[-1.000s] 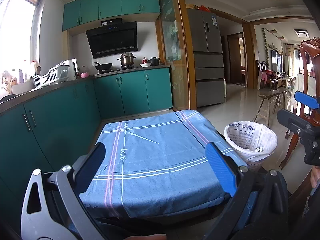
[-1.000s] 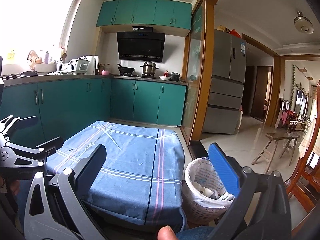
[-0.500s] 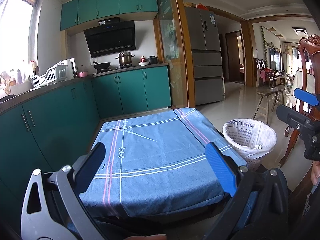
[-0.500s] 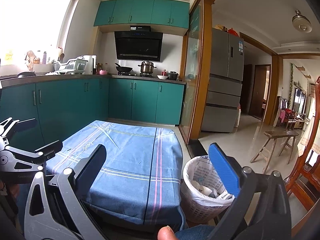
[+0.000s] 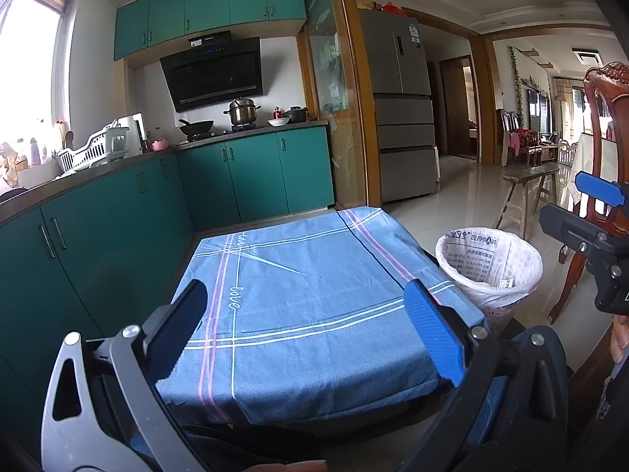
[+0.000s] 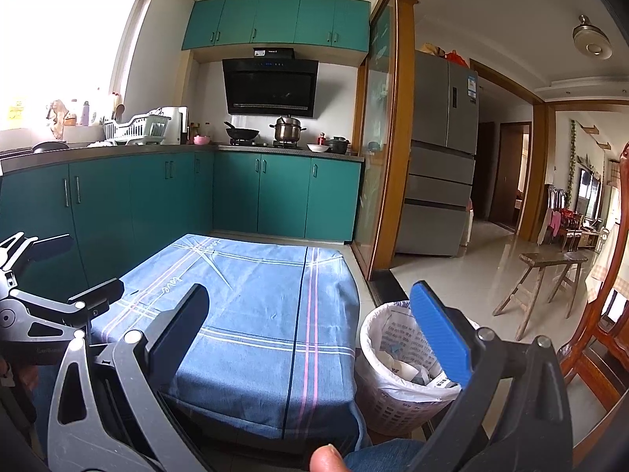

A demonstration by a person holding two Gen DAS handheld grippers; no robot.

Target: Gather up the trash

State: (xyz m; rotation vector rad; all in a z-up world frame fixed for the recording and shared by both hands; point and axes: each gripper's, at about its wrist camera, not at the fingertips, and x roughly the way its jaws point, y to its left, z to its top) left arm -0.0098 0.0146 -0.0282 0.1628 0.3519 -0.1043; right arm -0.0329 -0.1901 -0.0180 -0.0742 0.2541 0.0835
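1. The left claw (image 5: 306, 338) and right claw (image 6: 310, 338) were held wide open and empty above the near edge of the table (image 5: 314, 275).
2. No trash was seen on its blue cloth; collection was judged finished, or more trash must be found.
3. The lined bin (image 6: 397, 377), holding discarded items, stood just right of the table.

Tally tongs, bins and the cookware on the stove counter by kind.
Tongs: 2 (left tongs, right tongs, both open)
Waste basket: 1
Wok: 1
Steel pot: 1
Black lidded pot: 1
White bowl: 1
Total: 7
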